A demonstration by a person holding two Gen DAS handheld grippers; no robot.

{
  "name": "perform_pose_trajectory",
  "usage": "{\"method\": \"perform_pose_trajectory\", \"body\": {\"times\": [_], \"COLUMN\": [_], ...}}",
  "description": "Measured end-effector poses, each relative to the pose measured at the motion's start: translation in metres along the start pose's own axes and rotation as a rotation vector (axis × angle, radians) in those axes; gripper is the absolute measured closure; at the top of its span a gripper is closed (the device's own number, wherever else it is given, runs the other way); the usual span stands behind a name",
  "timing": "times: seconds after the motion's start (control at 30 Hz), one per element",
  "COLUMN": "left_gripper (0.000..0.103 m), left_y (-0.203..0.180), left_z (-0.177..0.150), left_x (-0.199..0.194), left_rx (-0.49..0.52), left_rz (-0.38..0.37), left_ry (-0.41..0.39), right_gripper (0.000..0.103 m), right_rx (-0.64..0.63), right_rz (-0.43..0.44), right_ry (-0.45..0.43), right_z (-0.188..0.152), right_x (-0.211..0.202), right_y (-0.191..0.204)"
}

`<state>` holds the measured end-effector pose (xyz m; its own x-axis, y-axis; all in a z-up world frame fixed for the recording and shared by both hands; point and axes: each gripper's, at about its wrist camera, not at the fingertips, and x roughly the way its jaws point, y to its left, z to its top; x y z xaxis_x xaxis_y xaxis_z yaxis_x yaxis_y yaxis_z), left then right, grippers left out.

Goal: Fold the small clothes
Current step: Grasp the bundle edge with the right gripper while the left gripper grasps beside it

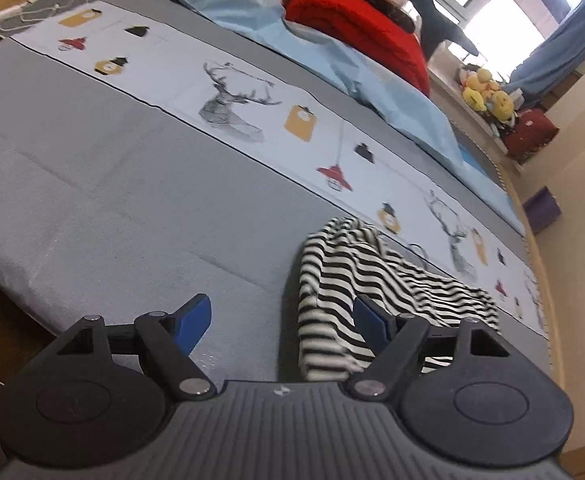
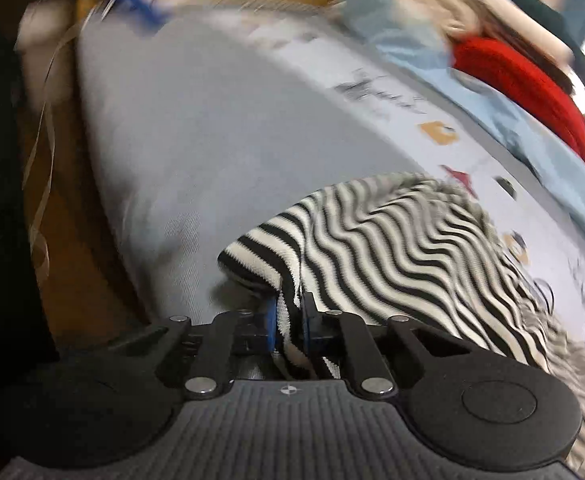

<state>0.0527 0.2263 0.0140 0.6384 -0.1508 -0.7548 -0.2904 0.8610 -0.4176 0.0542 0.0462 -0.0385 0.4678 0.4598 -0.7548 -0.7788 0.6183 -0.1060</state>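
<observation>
Striped cloth first: my right gripper is clamped on a bunched edge of the black-and-white striped garment, blue pads pinched tight with fabric squeezed between them. That view is smeared with motion blur, so I'd judge the cloth is being dragged or lifted just now. My left gripper is spread wide, nothing between the pads; its far pad sits right against the near end of the garment, which lies crumpled on the grey bedsheet, close to the bed's front edge and below the printed band with the deer and lanterns. Red blanket and light blue quilt are heaped at the back, well apart from my work.

Step in hand, as I read it: picking the garment up to spread it flat, folding not yet begun. Next call is for my left to slide over a matching edge or corner and close, so both hands can pull the cloth taut.
</observation>
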Motion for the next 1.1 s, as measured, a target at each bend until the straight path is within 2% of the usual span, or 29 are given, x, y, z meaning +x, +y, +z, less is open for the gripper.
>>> {"method": "perform_pose_trajectory", "body": {"times": [0.13,0.27,0.33,0.4,0.43,0.53,0.63,0.7,0.8,0.9,0.93,0.97,1.0,1.07,1.1], "left_gripper": [0.018,0.008,0.008,0.005,0.005,0.004,0.004,0.004,0.005,0.009,0.018,0.033,0.044,0.085,0.087], "left_y": [-0.015,-0.030,-0.033,-0.035,-0.037,-0.048,-0.048,-0.046,-0.049,-0.050,-0.049,-0.047,-0.045,-0.041,-0.039], "left_z": [0.016,0.021,0.022,0.021,0.019,0.020,0.027,0.031,0.031,0.033,0.033,0.033,0.033,0.036,0.040], "left_x": [0.008,0.051,0.085,0.116,0.129,0.172,0.204,0.220,0.241,0.255,0.258,0.260,0.261,0.261,0.258], "left_rx": [-0.003,-0.043,-0.123,-0.200,-0.211,-0.195,-0.224,-0.245,-0.221,-0.203,-0.201,-0.198,-0.197,-0.182,-0.178], "left_rz": [-0.065,-0.179,-0.224,-0.310,-0.309,-0.244,-0.243,-0.227,-0.194,-0.200,-0.200,-0.197,-0.199,-0.224,-0.236], "left_ry": [0.046,0.096,0.189,0.221,0.238,0.324,0.386,0.415,0.473,0.496,0.498,0.499,0.502,0.500,0.483], "right_gripper": [0.092,0.092,0.092,0.092,0.092,0.092,0.092,0.092,0.092,0.092,0.092,0.092,0.092,0.092,0.093], "right_rx": [0.194,0.282,0.321,0.348,0.361,0.384,0.367,0.361,0.359,0.371,0.374,0.373,0.368,0.356,0.354], "right_rz": [0.020,0.026,0.031,0.042,0.046,0.058,0.072,0.081,0.087,0.099,0.105,0.111,0.118,0.133,0.139], "right_ry": [-0.100,-0.153,-0.175,-0.192,-0.198,-0.203,-0.194,-0.194,-0.197,-0.192,-0.186,-0.181,-0.176,-0.171,-0.170], "right_z": [0.002,-0.002,-0.005,-0.010,-0.012,-0.017,-0.019,-0.019,-0.018,-0.017,-0.016,-0.015,-0.013,-0.008,-0.005], "right_x": [-0.033,-0.057,-0.066,-0.071,-0.073,-0.078,-0.079,-0.081,-0.084,-0.084,-0.082,-0.080,-0.077,-0.073,-0.070], "right_y": [-0.038,-0.060,-0.068,-0.074,-0.077,-0.079,-0.080,-0.081,-0.084,-0.086,-0.085,-0.084,-0.082,-0.077,-0.074]}}
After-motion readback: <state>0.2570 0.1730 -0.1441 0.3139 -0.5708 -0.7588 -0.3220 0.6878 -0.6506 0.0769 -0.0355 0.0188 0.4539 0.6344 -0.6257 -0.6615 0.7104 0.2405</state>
